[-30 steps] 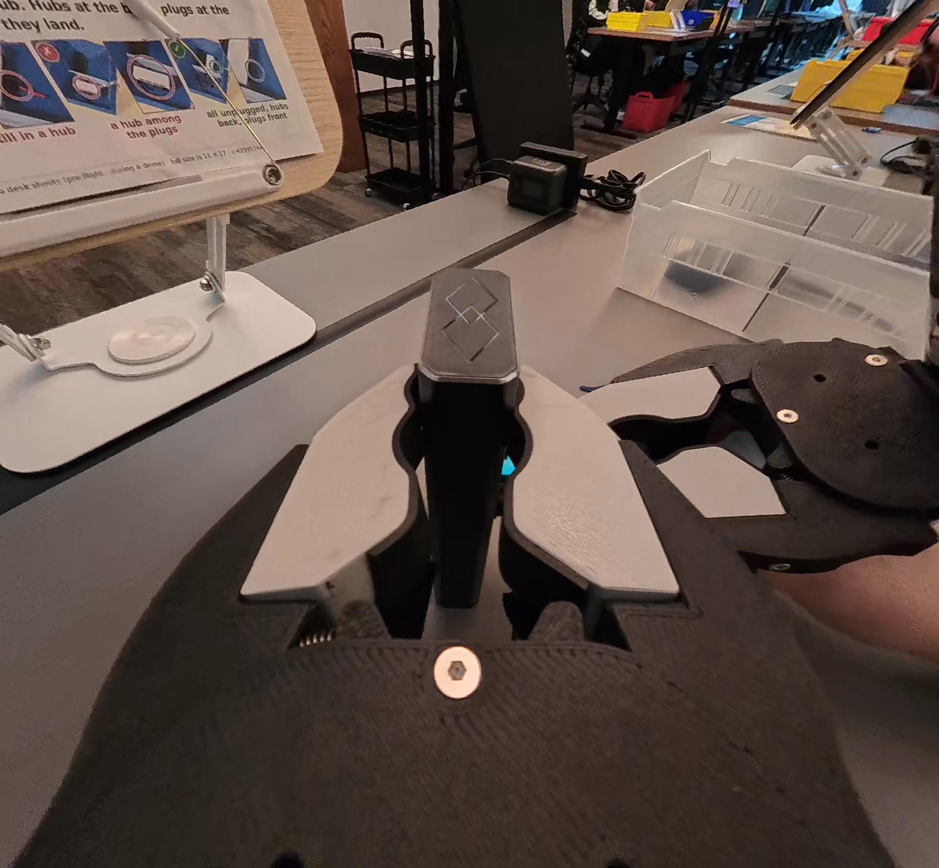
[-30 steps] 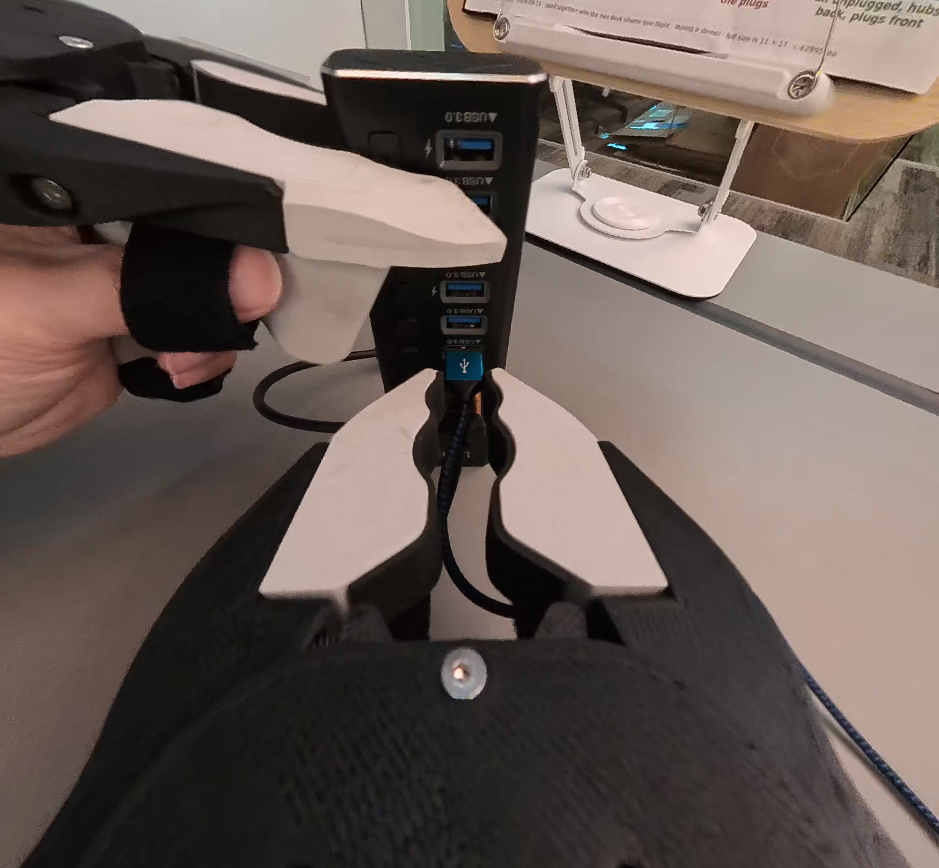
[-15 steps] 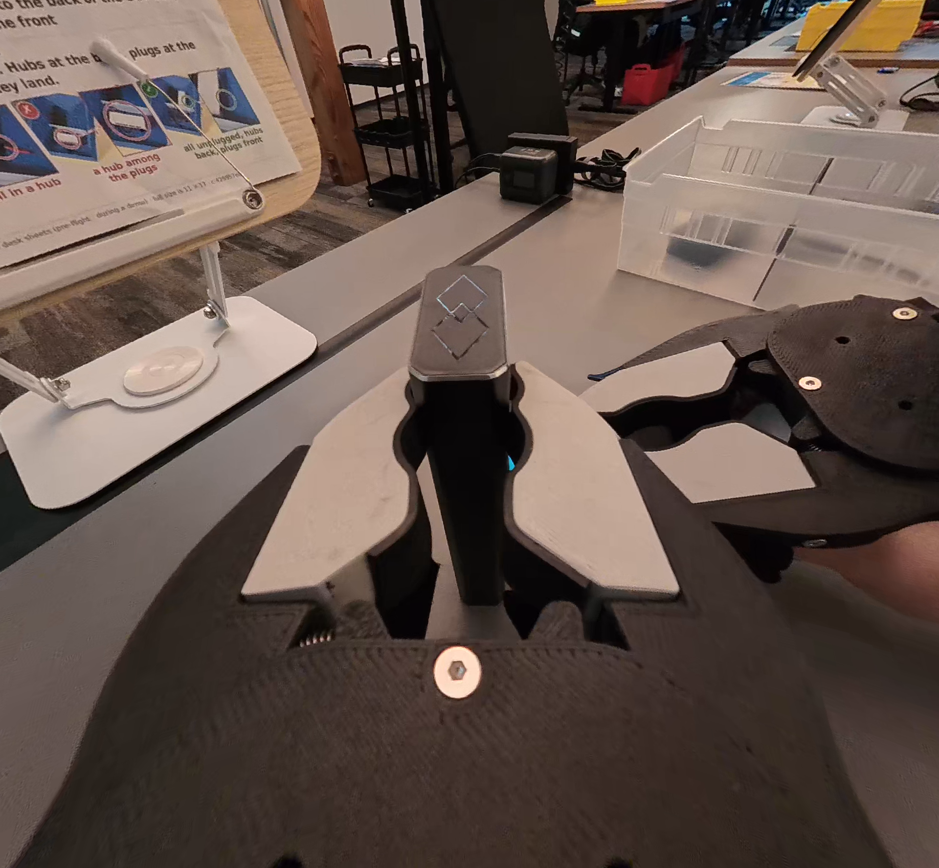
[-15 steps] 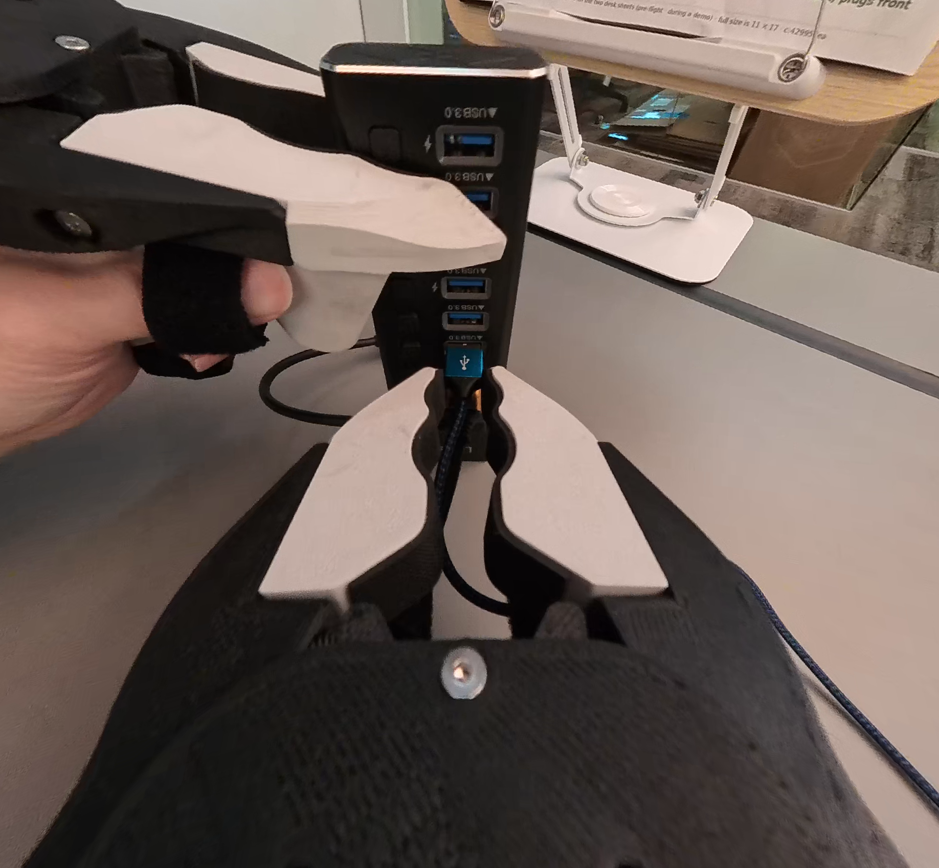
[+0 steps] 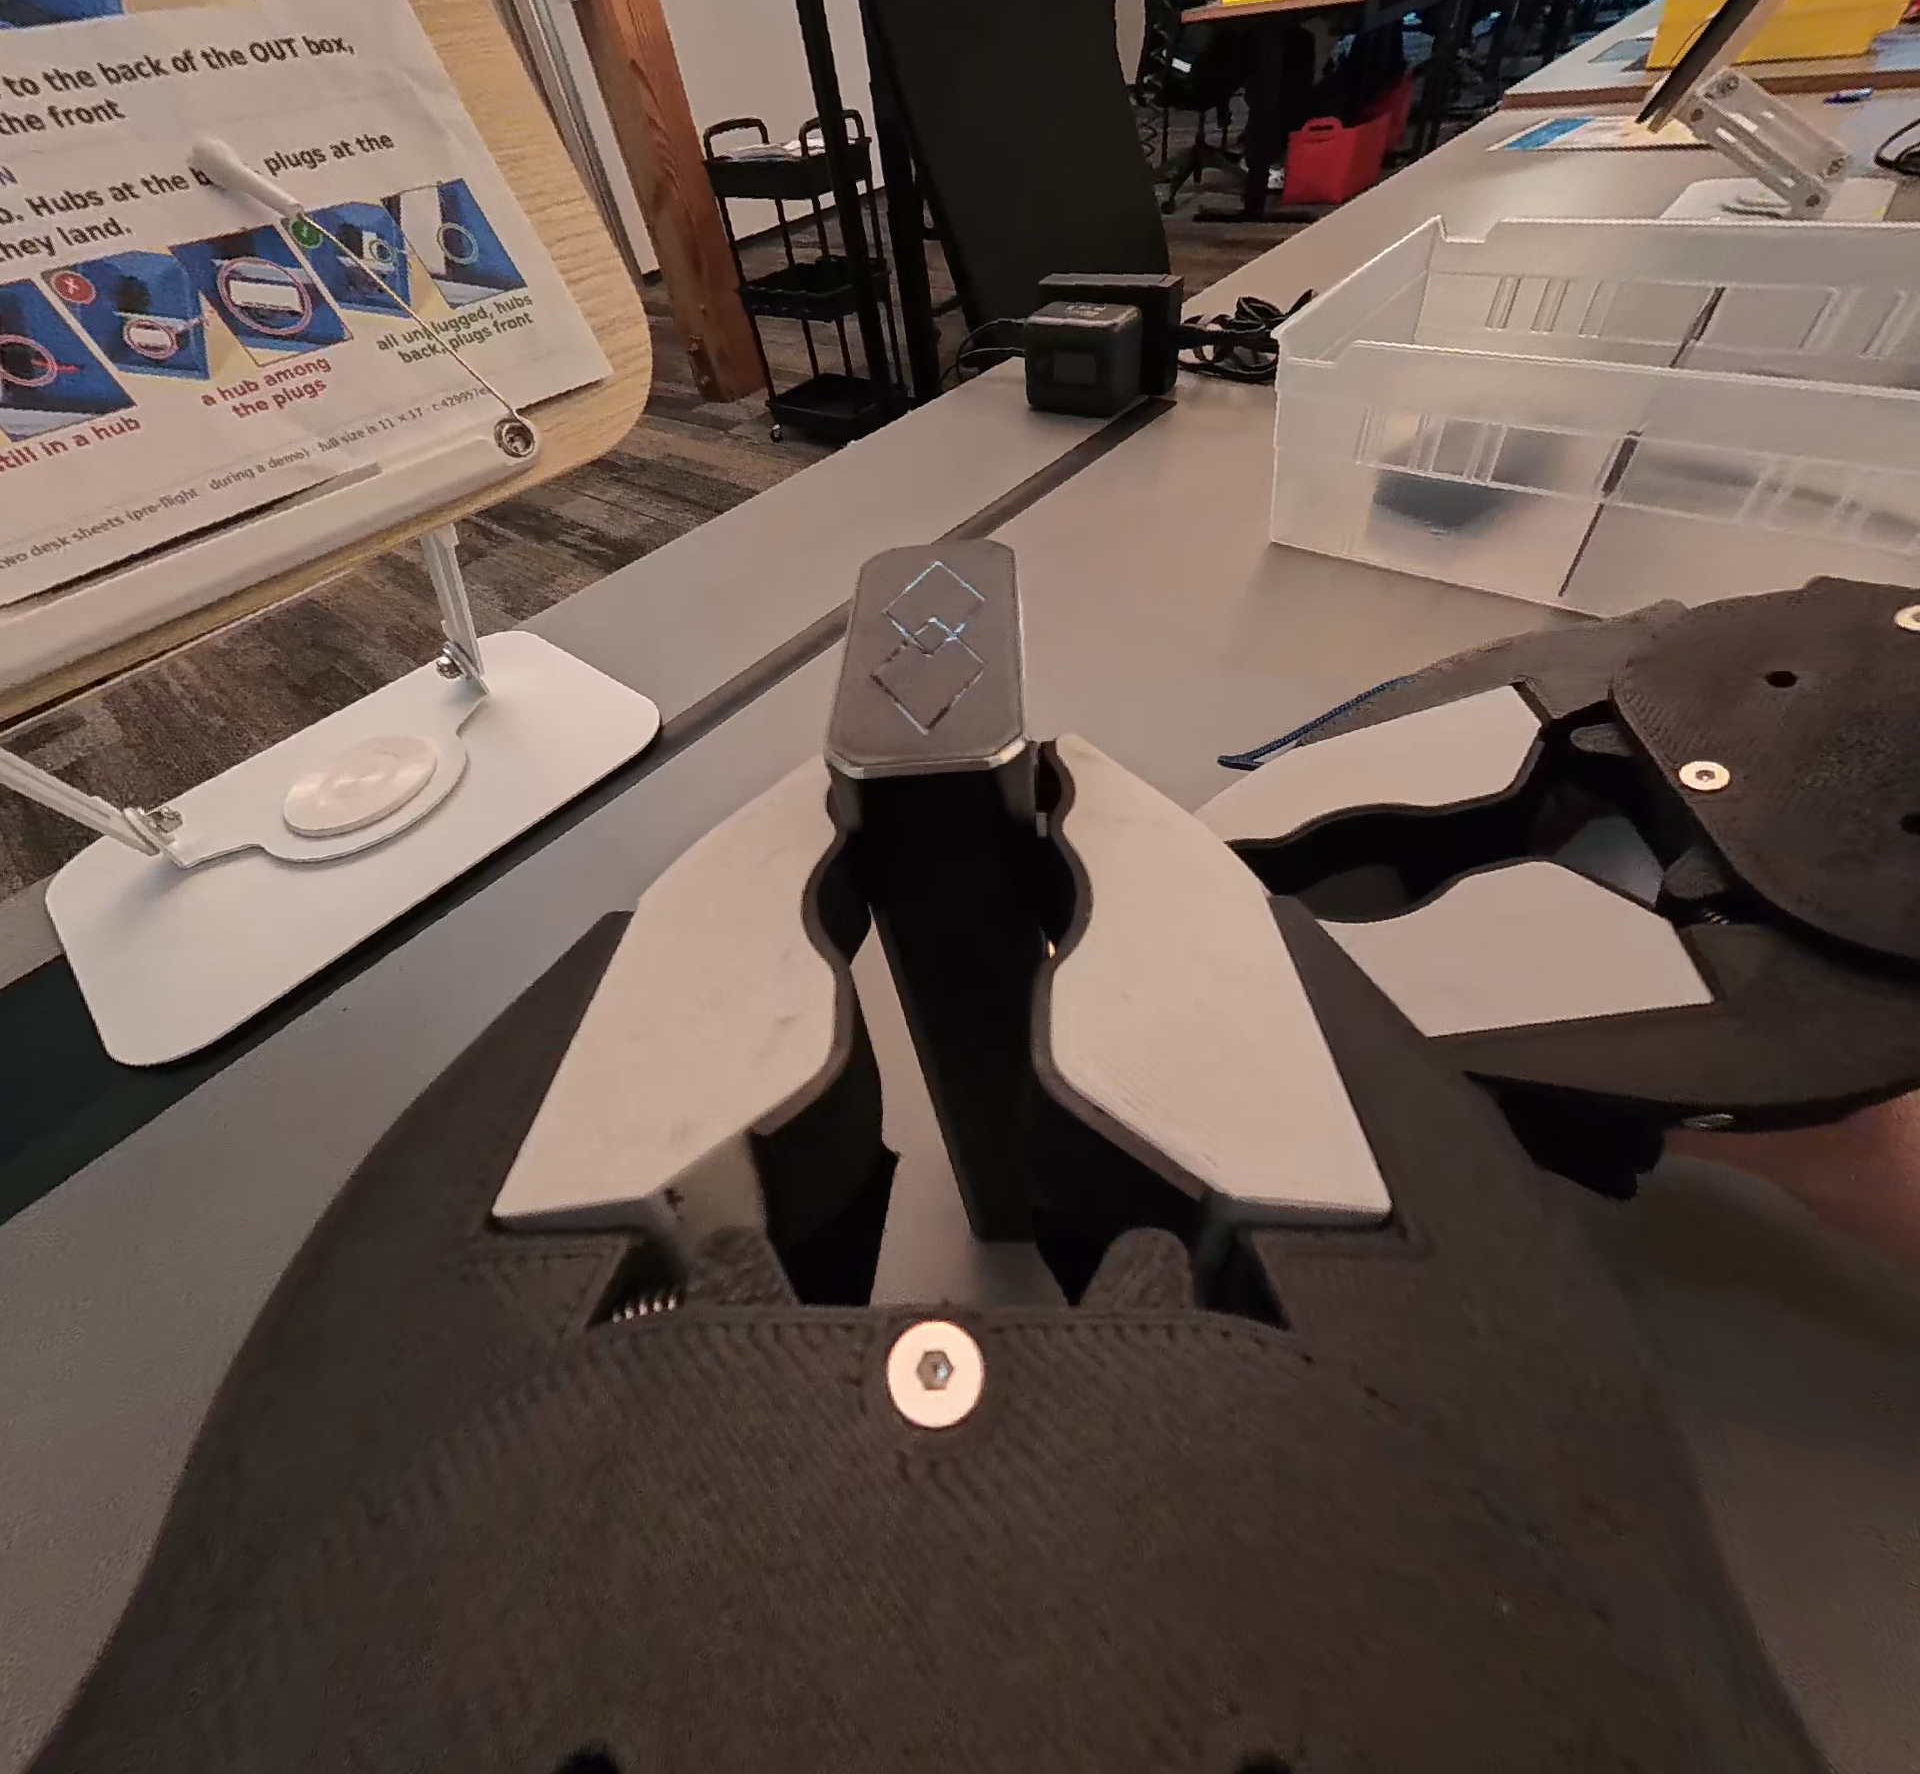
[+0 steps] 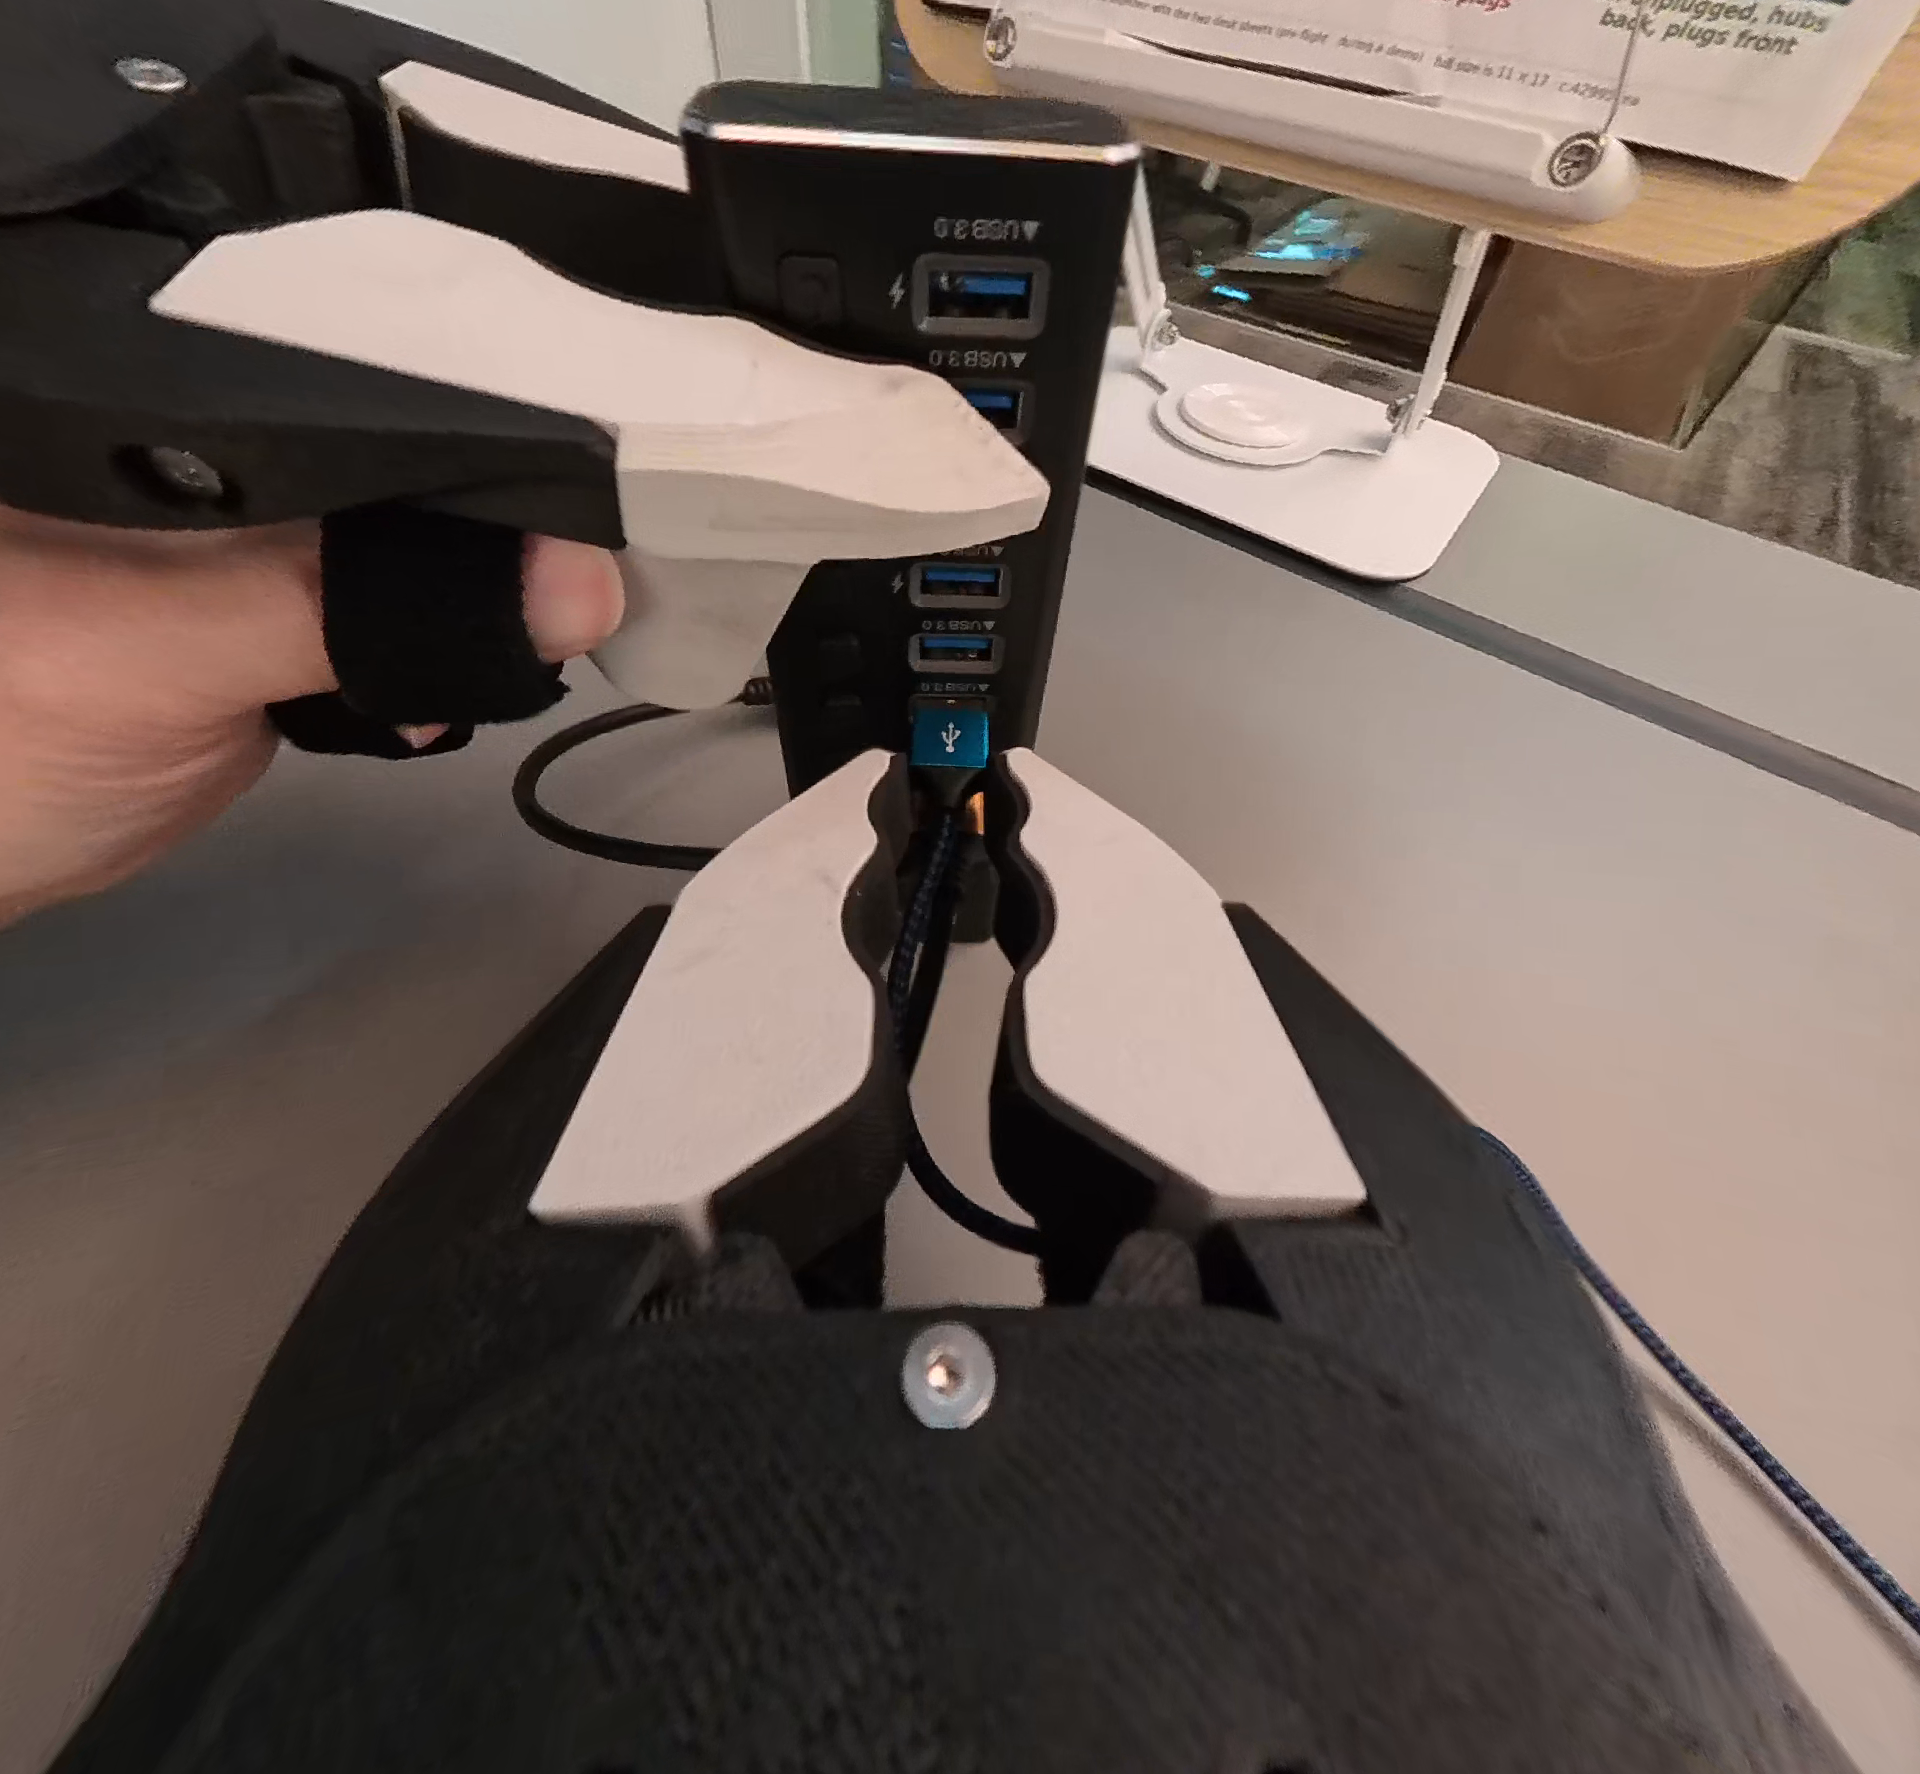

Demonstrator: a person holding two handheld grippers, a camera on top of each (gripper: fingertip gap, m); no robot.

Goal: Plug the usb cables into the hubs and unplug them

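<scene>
On the grey surface (image 5: 1195,602) the tall black multi-port USB hub (image 6: 966,436) stands upright, pinched by the left hand-held gripper (image 5: 940,825). The right hand-held gripper (image 6: 948,774) is pressed onto the blue metal USB plug (image 6: 948,737) at the hub's lowest port, its dark braided cable (image 6: 920,935) trailing back between the fingers.

My glossy black upright USB hub (image 6: 914,197) has blue-lined ports; the metallic blue plug (image 6: 948,739) trails a dark navy braided cable (image 6: 914,935) — my gripper fingers (image 6: 748,997) are matte white on black.
</scene>
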